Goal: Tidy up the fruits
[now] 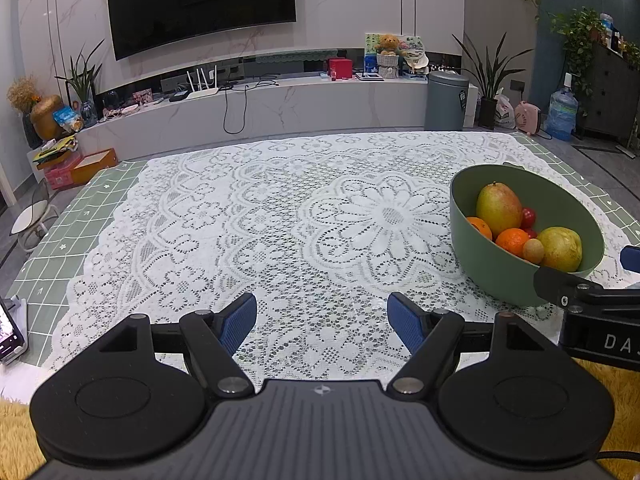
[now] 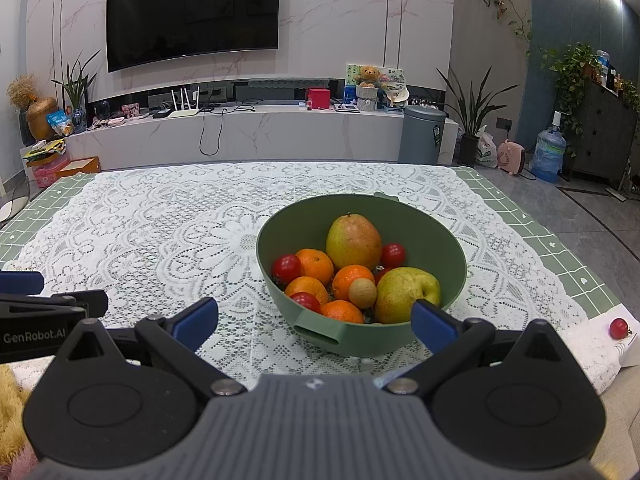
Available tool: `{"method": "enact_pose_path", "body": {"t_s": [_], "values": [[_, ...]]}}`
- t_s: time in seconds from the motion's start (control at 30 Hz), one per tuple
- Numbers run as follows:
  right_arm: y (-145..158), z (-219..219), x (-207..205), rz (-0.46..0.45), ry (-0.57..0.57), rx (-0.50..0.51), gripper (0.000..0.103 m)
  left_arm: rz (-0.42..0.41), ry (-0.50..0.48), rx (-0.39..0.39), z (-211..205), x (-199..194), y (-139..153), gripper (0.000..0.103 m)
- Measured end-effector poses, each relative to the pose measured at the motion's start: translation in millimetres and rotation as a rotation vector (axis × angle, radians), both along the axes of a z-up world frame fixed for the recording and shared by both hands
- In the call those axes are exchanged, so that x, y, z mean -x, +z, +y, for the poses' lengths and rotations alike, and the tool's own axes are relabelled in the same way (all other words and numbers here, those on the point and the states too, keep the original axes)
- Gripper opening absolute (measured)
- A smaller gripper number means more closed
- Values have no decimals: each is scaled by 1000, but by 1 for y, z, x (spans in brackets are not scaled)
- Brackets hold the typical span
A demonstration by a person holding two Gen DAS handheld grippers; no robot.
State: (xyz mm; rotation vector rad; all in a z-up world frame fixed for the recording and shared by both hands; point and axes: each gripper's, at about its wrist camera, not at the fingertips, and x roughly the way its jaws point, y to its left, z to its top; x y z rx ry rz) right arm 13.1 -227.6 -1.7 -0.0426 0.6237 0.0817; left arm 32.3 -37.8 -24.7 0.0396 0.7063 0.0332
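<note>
A green bowl (image 2: 436,240) sits on the lace tablecloth and holds a mango (image 2: 353,242), a yellow pear (image 2: 404,294), several oranges (image 2: 350,280), several cherry tomatoes (image 2: 286,267) and a small tan round fruit (image 2: 362,293). The bowl also shows in the left wrist view (image 1: 484,268) at the right. My right gripper (image 2: 316,322) is open and empty, just in front of the bowl's near side. My left gripper (image 1: 322,322) is open and empty over bare tablecloth, left of the bowl. One loose cherry tomato (image 2: 618,328) lies at the table's right front corner.
A white lace cloth (image 1: 280,220) covers a green checked table cover (image 1: 80,216). A phone (image 1: 10,332) stands at the table's left edge. Beyond the table are a TV console, a grey bin (image 2: 422,136) and a water jug (image 2: 550,156). Yellow fur (image 1: 16,432) lies below.
</note>
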Motion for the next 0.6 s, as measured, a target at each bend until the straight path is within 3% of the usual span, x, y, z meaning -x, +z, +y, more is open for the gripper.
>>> {"method": "enact_pose_path", "body": {"t_s": [0.6], "values": [[-1, 1, 0, -1, 0, 0, 99, -6, -4, 9, 0, 2, 3, 87]]}}
